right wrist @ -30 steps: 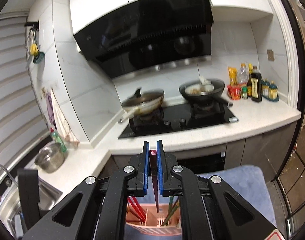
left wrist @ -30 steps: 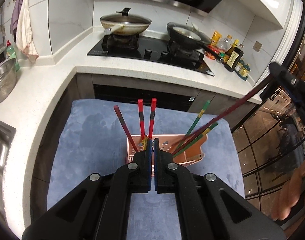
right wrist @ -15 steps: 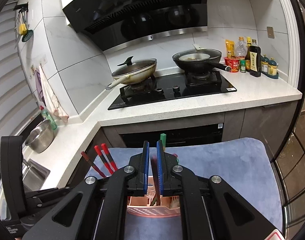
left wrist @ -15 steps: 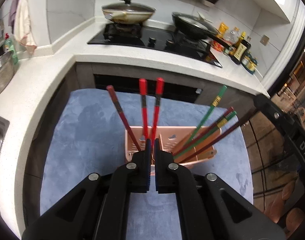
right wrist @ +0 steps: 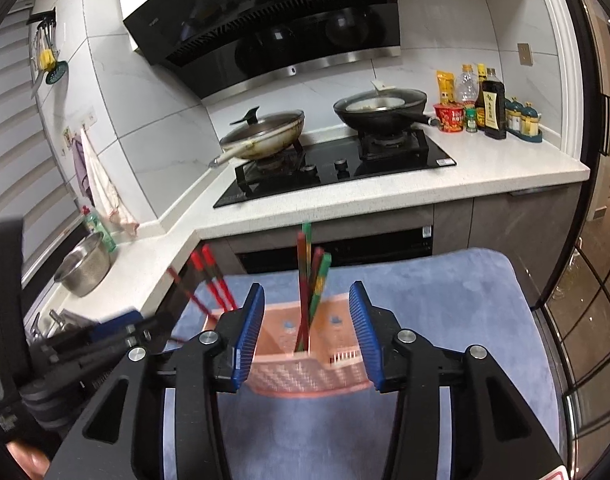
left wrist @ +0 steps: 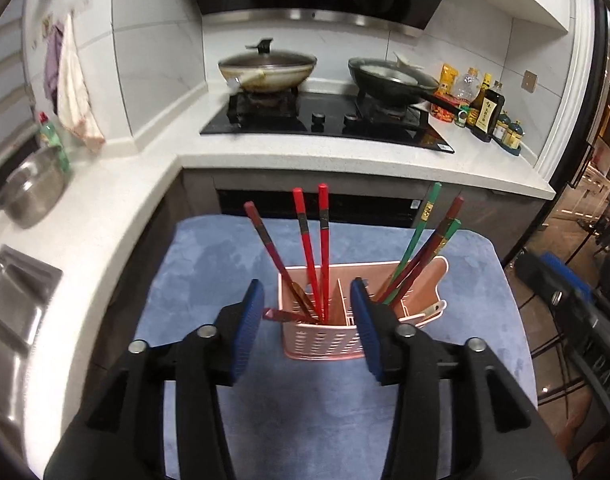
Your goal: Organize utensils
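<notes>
A pink slotted utensil holder (left wrist: pixel 325 340) stands on a blue mat (left wrist: pixel 209 264). Red chopsticks (left wrist: pixel 323 248) stand in its left compartment, green and dark red chopsticks (left wrist: pixel 421 248) lean in its right one. My left gripper (left wrist: pixel 307 330) is open and empty, just in front of the holder. In the right wrist view the holder (right wrist: pixel 305 372) sits between the fingers of my right gripper (right wrist: pixel 307 332), which is open and empty. The chopsticks (right wrist: pixel 309 280) rise behind it. The left gripper's body shows at the lower left (right wrist: pixel 85 344).
A white L-shaped counter (left wrist: pixel 305 160) carries a black hob (left wrist: pixel 325 124) with a lidded pan (left wrist: pixel 265 70) and a wok (left wrist: pixel 389 80). Sauce bottles (left wrist: pixel 485 108) stand at the right. A steel bowl (left wrist: pixel 33 192) and sink (left wrist: pixel 13 300) lie left.
Both grippers have opened. The right gripper let go of the dark red chopstick, which now stands in the holder's right compartment. Both grippers have pulled back and tilted up.
</notes>
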### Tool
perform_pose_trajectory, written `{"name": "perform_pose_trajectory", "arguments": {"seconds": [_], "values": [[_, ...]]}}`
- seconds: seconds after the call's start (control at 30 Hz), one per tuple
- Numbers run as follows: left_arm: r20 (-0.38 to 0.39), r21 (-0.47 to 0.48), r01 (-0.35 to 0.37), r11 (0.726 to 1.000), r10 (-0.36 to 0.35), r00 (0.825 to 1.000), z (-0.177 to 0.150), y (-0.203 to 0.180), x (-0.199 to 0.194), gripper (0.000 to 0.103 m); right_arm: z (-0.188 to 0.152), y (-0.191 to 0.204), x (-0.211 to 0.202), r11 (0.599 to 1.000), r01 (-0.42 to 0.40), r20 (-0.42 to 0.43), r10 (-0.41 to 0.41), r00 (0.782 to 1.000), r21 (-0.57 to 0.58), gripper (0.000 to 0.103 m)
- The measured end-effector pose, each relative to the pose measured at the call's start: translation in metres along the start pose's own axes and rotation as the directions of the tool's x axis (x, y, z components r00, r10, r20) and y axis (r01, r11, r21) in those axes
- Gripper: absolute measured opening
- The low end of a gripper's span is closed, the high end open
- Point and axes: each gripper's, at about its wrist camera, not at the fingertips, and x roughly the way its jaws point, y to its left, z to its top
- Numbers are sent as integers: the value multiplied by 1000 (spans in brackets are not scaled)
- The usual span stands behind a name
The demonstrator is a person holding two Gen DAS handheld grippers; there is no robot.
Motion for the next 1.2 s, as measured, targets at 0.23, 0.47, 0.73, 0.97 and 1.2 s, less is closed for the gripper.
{"name": "perform_pose_trajectory", "arguments": {"seconds": [0.23, 0.47, 0.73, 0.97, 1.2], "values": [[51, 15, -65, 998, 64, 997, -18, 1, -28, 57, -37, 3, -20, 1000, 13, -53, -14, 999, -13, 52], [56, 35, -96, 995, 94, 994, -45, -3, -46, 59, -66, 9, -41, 999, 38, -80, -40, 996, -31, 53], [46, 24, -112, 993, 111, 993, -69, -2, -55, 65, -85, 9, -62, 996, 63, -85, -68, 994, -60, 53], [44, 17, -121, 992, 121, 992, -85, -2, -64, 70, -100, 7, -75, 993, 99, -80, -104, 991, -62, 63], [44, 17, -139, 990, 138, 989, -98, -1, -71, 77, -114, 6, -83, 990, 124, -76, -129, 989, -69, 76]]}}
